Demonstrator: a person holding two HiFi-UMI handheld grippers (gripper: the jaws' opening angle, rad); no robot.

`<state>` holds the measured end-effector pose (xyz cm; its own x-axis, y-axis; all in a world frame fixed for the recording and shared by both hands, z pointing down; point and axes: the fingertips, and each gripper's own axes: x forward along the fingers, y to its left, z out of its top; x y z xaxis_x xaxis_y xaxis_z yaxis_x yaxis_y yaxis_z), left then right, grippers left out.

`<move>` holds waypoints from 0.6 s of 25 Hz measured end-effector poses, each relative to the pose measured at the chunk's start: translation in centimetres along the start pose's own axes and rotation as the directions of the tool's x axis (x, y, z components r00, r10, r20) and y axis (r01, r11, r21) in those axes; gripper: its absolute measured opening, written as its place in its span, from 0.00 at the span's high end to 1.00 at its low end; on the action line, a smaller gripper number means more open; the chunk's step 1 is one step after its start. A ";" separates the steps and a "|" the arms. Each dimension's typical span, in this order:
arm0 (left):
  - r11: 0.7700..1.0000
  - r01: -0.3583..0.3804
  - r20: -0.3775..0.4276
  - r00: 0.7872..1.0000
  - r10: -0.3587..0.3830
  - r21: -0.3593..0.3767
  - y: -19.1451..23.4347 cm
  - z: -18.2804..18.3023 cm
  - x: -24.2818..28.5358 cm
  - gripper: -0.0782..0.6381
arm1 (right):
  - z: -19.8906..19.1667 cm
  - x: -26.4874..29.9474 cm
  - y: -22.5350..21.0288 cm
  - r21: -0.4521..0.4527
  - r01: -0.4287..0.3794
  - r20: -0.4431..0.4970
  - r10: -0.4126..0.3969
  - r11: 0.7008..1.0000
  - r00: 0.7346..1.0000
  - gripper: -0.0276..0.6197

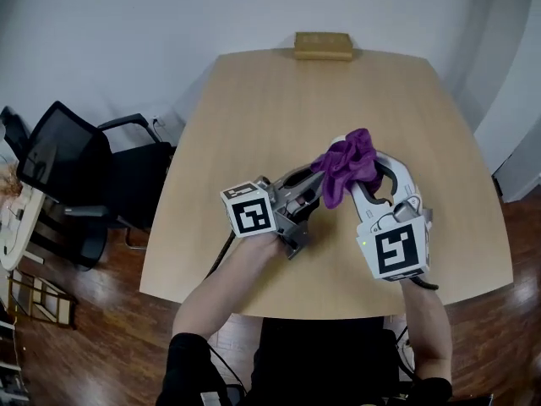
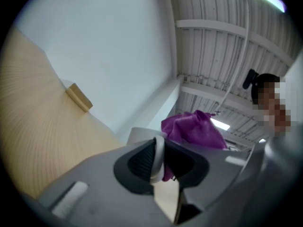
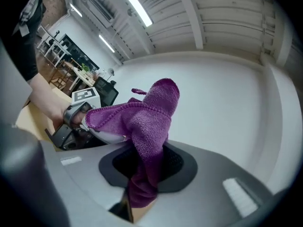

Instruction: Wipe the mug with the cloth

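Most of mug (image 3: 108,137) out of sight beneath cloth (image 3: 151,122)

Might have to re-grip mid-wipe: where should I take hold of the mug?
Pinch the mug by its thin white wall, as the left gripper does, coming from the side opposite the purple cloth. The wall fits between the jaws, leaving the rest likely free for wiping.

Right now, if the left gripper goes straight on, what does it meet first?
Probably the purple cloth held by the right gripper, just past the mug in the left gripper's jaws; depth is unclear.
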<state>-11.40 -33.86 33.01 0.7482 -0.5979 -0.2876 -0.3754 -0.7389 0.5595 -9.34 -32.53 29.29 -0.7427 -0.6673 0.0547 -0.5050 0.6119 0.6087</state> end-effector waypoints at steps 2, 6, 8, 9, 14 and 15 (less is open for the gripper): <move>1.000 0.016 0.017 1.000 -0.016 0.000 -0.1 0.4 -0.3 0.77 | -1.1 -0.3 1.5 -0.006 -0.024 -0.018 0.024 1.000 1.000 0.83; 1.000 0.020 0.055 0.998 -0.019 -0.011 0.7 1.6 -0.8 0.76 | -5.7 -1.1 4.0 0.062 -0.098 -0.103 0.104 0.993 0.989 0.83; 0.999 0.031 0.071 0.997 -0.029 -0.032 1.0 1.9 -1.0 0.77 | -7.4 -1.8 3.6 0.152 -0.099 -0.115 0.117 0.983 0.986 0.83; 0.998 0.047 0.081 0.996 -0.043 -0.047 0.9 2.0 -1.1 0.77 | -7.5 -2.1 2.9 0.208 -0.089 -0.089 0.109 0.974 0.990 0.83; 0.990 0.129 0.081 0.989 -0.124 -0.050 -0.5 2.2 -0.9 0.77 | -1.3 -3.6 -4.7 0.358 -0.006 0.187 -0.066 0.934 0.980 0.83; 0.988 0.144 0.077 0.987 -0.140 -0.051 -0.9 2.0 -0.8 0.77 | -0.1 -3.7 -5.6 0.352 0.004 0.219 -0.087 0.936 0.972 0.83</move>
<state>-12.77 -33.36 31.23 0.7488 -0.5108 -0.4224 -0.2355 -0.8007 0.5508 -3.71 -33.53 25.73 -0.7745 -0.6084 -0.1732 -0.6304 0.7196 0.2911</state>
